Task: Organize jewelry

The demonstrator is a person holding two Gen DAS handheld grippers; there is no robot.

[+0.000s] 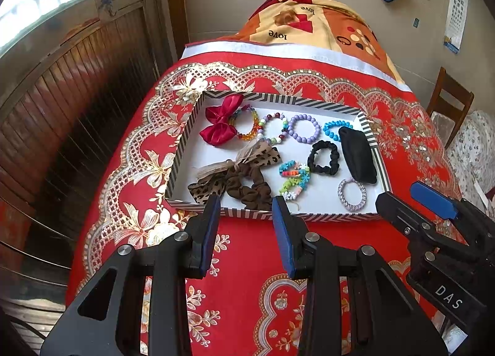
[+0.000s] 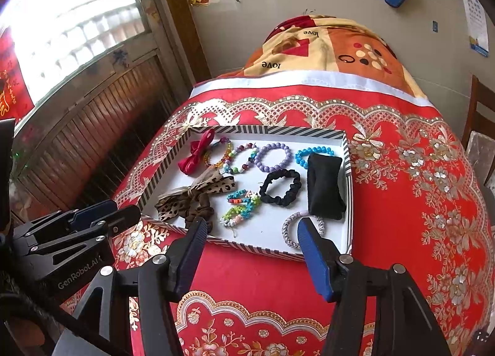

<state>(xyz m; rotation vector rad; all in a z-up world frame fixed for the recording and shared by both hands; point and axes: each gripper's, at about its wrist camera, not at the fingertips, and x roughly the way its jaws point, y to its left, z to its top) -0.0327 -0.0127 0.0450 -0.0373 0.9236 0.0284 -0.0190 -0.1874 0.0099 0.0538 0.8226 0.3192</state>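
Striped tray [image 1: 315, 216] of bracelets and scrunchies on red-clothed bench [image 1: 247, 263]; near tray's front edge, left gripper [image 1: 246, 204] and right gripper [image 2: 252, 227], both apart, empty.

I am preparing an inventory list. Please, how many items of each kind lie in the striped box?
Bead bracelets: 6 (rainbow, mixed, purple, blue, flower-bead, clear)
Scrunchies: 2 (black, brown)
Bows: 2 (red, leopard)
Black pouch: 1
Total: 11

Both claws, left claw [image 1: 246, 212] and right claw [image 2: 251, 233], are black with blue pads, silver screws (white lettering on the housings).
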